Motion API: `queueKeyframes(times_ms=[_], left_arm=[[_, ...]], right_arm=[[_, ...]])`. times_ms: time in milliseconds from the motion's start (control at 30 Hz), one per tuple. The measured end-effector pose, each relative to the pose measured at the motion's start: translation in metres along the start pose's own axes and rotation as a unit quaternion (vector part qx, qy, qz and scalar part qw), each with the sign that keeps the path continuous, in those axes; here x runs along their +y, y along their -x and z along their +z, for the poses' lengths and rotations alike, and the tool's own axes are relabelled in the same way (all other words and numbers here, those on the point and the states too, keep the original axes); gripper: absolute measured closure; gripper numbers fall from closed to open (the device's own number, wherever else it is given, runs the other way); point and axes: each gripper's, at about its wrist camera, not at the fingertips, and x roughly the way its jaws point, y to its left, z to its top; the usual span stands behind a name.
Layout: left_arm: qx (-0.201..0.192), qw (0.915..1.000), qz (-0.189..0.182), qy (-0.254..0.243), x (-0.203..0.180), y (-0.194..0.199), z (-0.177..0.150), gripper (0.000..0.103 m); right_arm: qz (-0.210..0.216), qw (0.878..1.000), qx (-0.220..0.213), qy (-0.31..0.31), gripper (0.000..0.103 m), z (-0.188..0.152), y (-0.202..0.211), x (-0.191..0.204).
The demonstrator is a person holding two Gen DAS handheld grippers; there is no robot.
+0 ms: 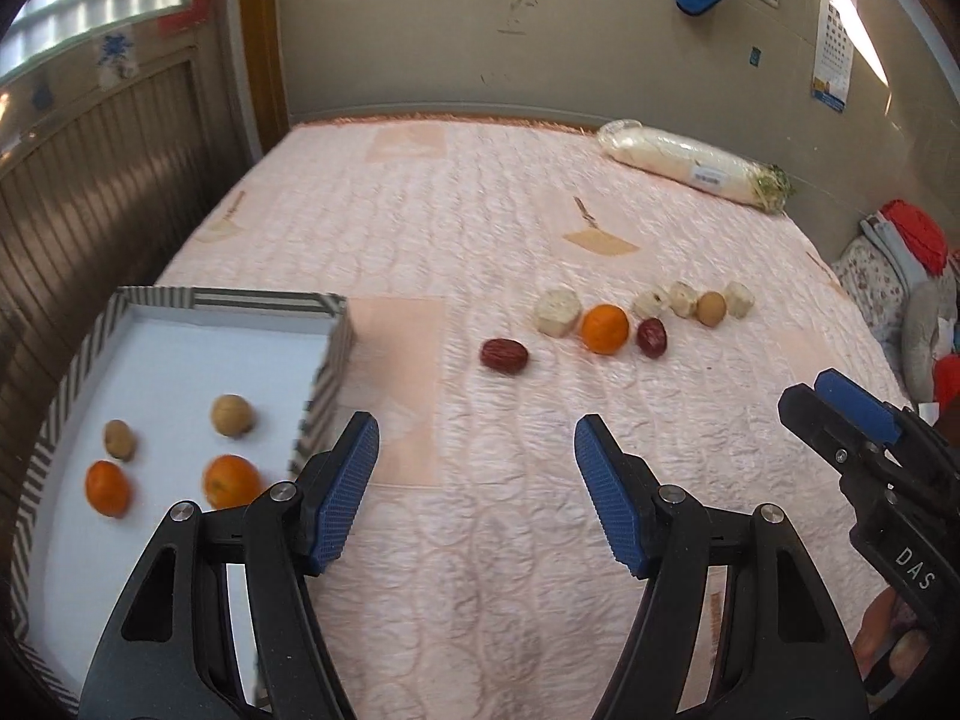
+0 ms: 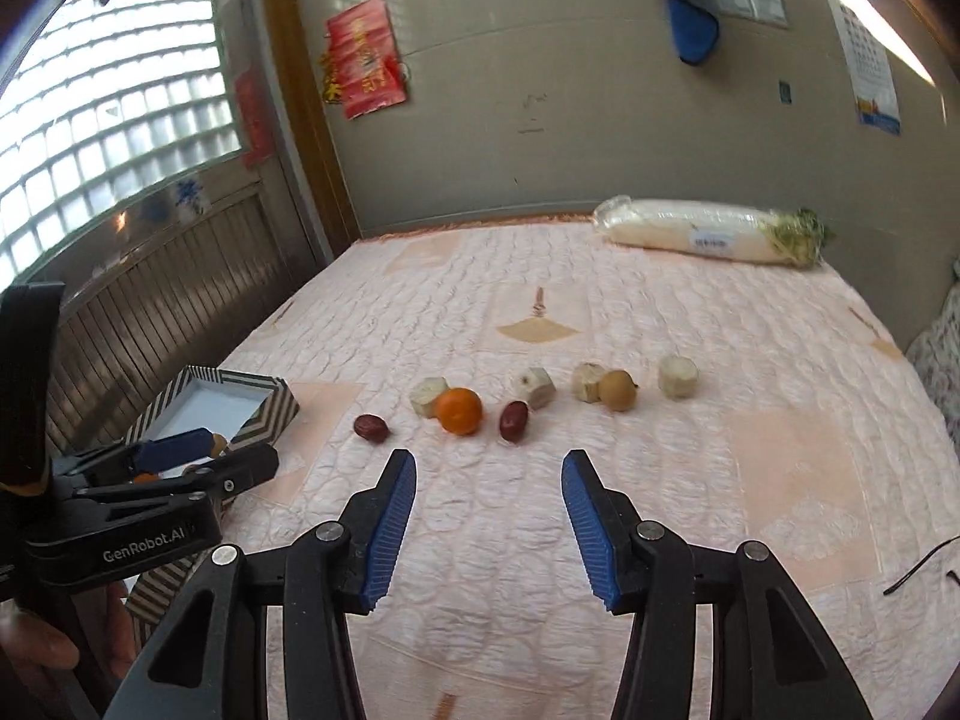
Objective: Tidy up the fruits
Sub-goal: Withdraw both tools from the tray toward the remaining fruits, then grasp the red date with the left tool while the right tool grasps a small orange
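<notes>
The left gripper (image 1: 477,483) is spread wide, its 2 blue pads far apart and holding nothing; only pink quilt (image 1: 480,540) shows between them. The right gripper (image 2: 489,525) is just as wide open and empty, also above bare quilt.

In the left wrist view, a striped box (image 1: 336,354) with a white floor sits at the lower left of the frame, its near corner just beside the left finger. Inside lie 2 oranges (image 1: 231,481) and 2 brown round fruits (image 1: 232,415), all apart from each other. The nearer orange is partly covered by the finger's black arm.

The loose fruit lies in a row across the middle of the frame, well ahead of both grippers. From the left: a red date (image 1: 504,356), a pale cut chunk (image 1: 558,312) touching an orange (image 1: 605,329), a second red date (image 1: 651,336), then more pale chunks (image 1: 683,298) around a brown round fruit (image 1: 711,308). In the right wrist view the same orange (image 2: 459,411) sits above the gap between the fingers, slightly left of centre, with the nearer date (image 2: 514,420) just to its right.

A wrapped cabbage (image 1: 696,168) lies at the far right edge of the bed. What the pale chunks are cannot be made out. In the right wrist view the box (image 2: 264,408) is partly hidden behind the left gripper at lower left, so its contents barely show.
</notes>
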Motion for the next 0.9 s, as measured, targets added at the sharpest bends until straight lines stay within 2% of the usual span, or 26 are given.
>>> queueKeyframes(times_ms=[133, 300, 400, 467, 767, 900], left_arm=[[0.021, 0.9997, -0.013, 0.004, 0.004, -0.010, 0.008, 0.034], [0.038, 0.9987, -0.007, 0.033, 0.024, -0.022, 0.023, 0.034], [0.057, 0.9967, -0.030, 0.051, 0.026, -0.030, 0.030, 0.034], [0.061, 0.9958, -0.032, 0.060, 0.024, -0.037, 0.034, 0.034], [0.107, 0.9933, -0.041, 0.012, -0.005, -0.079, 0.049, 0.035], [0.114, 0.9932, -0.024, -0.006, -0.005, -0.091, 0.051, 0.034]], right_arm=[[-0.016, 1.000, 0.007, -0.003, 0.054, -0.002, -0.003, -0.011], [-0.012, 1.000, 0.017, -0.014, 0.054, -0.003, -0.013, -0.018], [0.001, 1.000, 0.021, -0.015, 0.054, -0.004, -0.019, -0.019], [0.003, 1.000, 0.023, -0.011, 0.054, -0.003, -0.023, -0.017], [-0.004, 0.999, 0.040, -0.010, 0.054, -0.004, -0.034, -0.024], [-0.002, 0.999, 0.041, -0.017, 0.054, -0.004, -0.036, -0.030]])
